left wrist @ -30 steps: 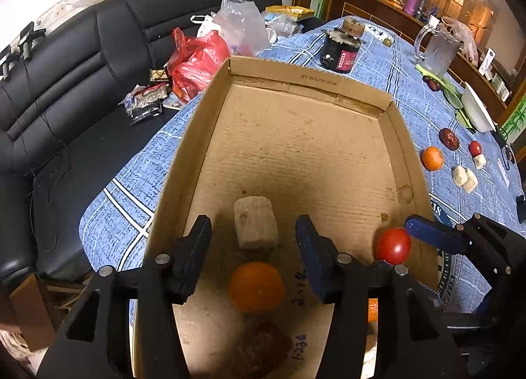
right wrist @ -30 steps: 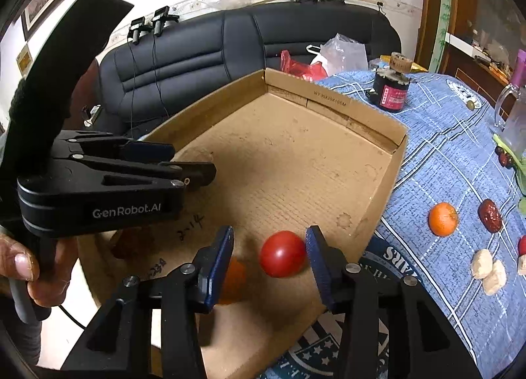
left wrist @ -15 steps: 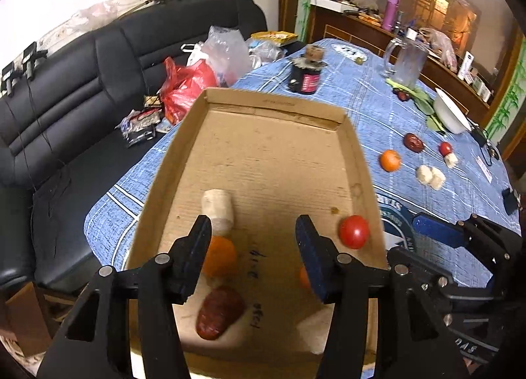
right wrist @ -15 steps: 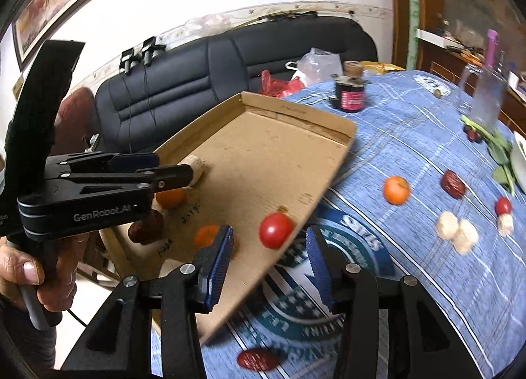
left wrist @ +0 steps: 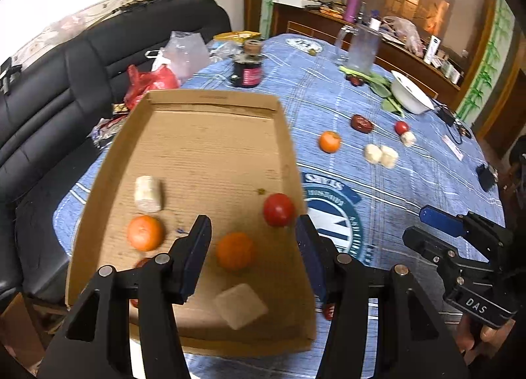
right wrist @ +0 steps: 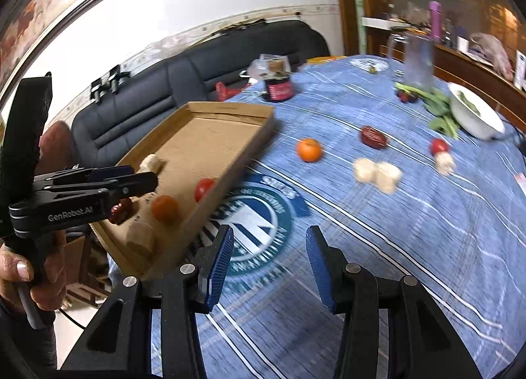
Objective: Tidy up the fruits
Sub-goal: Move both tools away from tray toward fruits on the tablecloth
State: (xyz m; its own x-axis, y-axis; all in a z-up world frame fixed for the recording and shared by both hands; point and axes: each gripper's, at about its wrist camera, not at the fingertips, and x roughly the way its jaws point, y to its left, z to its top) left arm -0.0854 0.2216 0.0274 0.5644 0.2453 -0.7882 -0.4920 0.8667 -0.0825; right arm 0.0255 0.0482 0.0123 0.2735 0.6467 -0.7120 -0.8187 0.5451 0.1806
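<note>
While your left gripper hangs spread above the shallow brown cardboard tray, round red tomato inside, your right gripper spread, empty, over blue striped tablecloth.

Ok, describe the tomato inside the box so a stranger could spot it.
Find the cardboard tray on the blue tablecloth. The tomato lies against its right wall, near the front. It is the tray's only smooth, round, red fruit; its neighbours are orange or pale.

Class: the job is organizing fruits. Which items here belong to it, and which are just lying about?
Job: cardboard tray, tomato, oranges, red date, banana pieces.
Lying about: dark jar, white bowl, glass pitcher, plastic bags.
</note>
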